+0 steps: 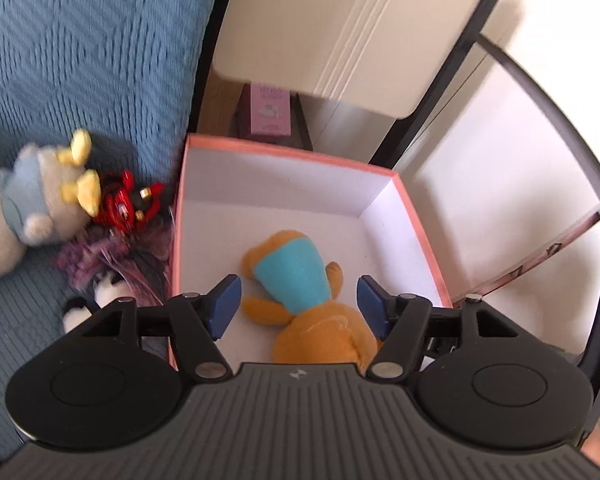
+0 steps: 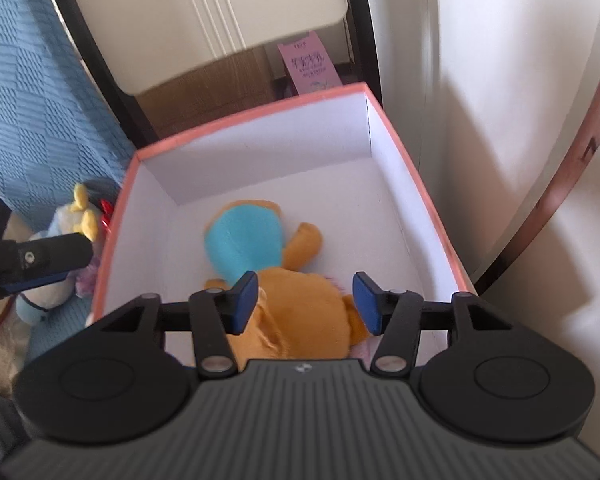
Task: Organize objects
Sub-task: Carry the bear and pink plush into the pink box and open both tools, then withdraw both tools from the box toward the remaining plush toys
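1. Blue knitted bedding [image 1: 80,60] covers the left; pale cabinet panels [image 1: 340,20] stand behind.
2. On the bedding lie a white-and-blue plush [image 1: 32,200], a red toy [image 1: 128,202] and a black-and-white plush [image 1: 96,300], just beside the box.
3. Right of them, the pink-rimmed box [image 1: 284,152] holds an orange plush in a turquoise shirt [image 1: 300,280], lying on its floor.
4. The left hand-held gripper [image 1: 298,304] hangs over it, jaws apart, pads clear of the plush.
5. The right hand-held gripper [image 2: 305,302] straddles its orange body, released, gripping nothing.
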### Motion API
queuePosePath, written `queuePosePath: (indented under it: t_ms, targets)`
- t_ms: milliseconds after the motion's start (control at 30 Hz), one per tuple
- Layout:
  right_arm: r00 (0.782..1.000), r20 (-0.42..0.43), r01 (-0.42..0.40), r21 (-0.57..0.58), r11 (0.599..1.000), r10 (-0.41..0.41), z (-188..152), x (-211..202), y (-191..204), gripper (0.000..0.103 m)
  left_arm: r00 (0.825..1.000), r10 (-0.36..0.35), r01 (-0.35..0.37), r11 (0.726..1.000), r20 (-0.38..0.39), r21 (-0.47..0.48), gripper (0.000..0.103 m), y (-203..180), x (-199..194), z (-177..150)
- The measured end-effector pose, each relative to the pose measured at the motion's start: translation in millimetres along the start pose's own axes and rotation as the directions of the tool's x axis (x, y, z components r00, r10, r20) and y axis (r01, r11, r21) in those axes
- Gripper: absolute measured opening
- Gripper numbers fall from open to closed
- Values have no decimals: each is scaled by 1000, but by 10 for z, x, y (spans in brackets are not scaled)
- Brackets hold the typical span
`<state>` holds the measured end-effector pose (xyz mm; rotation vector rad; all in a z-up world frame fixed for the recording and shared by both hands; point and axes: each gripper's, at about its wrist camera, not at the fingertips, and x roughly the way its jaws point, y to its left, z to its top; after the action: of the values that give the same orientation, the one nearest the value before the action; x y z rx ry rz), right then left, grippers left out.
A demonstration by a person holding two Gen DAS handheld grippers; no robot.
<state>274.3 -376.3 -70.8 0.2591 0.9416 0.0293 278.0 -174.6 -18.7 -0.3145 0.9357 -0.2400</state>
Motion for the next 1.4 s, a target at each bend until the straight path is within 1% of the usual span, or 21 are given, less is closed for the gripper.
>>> queuePosePath:
  t_ms: [167, 333, 400, 433, 467, 533, 700, 800, 1000, 1100, 1300, 1400]
  targets:
    - [999, 43, -11, 33, 999, 10, 31, -310, 134, 55, 997, -14, 13, 1000, 72, 21, 70, -38, -380, 38]
    - [996, 92, -11, 13, 1000, 9, 4, -663, 362, 55, 991, -33, 27, 999, 131, 43, 70, -52, -743, 47]
    - [996, 92, -13, 28, 1000, 10, -40, -751, 424, 55, 988, -55, 48, 998, 146, 47, 70, -31, -891, 34]
    - [997, 77, -15, 44, 999, 11, -66, -784, 448, 55, 986, -60, 53, 997, 154, 47, 70, 4, -958, 20]
    - [998, 62, -17, 61, 998, 13, -99, -820, 477, 55, 984, -61, 54, 997, 165, 49, 70, 30, -1025, -3]
    - [998, 64, -27, 75, 997, 22, -159, -899, 538, 55, 981, -64, 52, 996, 181, 69, 70, 80, -1176, -64]
    - [997, 81, -16, 48, 999, 12, -350, -1086, 795, 55, 969, -79, 64, 995, 233, 71, 70, 286, -1540, -214]
    - [995, 99, -9, 22, 1000, 7, -440, -1198, 945, 55, 965, -66, 51, 996, 253, 69, 70, 436, -1688, -359]
    - [990, 137, -31, 1, 1000, 30, -682, -1349, 1206, 55, 960, -40, 25, 998, 276, 57, 70, 737, -1893, -637]
    - [988, 147, -39, -25, 999, 42, -828, -1356, 1347, 55, 960, -41, 29, 998, 277, 49, 70, 874, -1936, -763]
    - [989, 133, -52, -75, 996, 61, -1058, -1276, 1623, 55, 959, -19, 11, 999, 283, 30, 70, 1110, -1976, -919]
    - [990, 119, -63, -77, 995, 72, -1138, -1193, 1717, 55, 958, -13, 6, 1000, 287, 25, 70, 1193, -1988, -961]
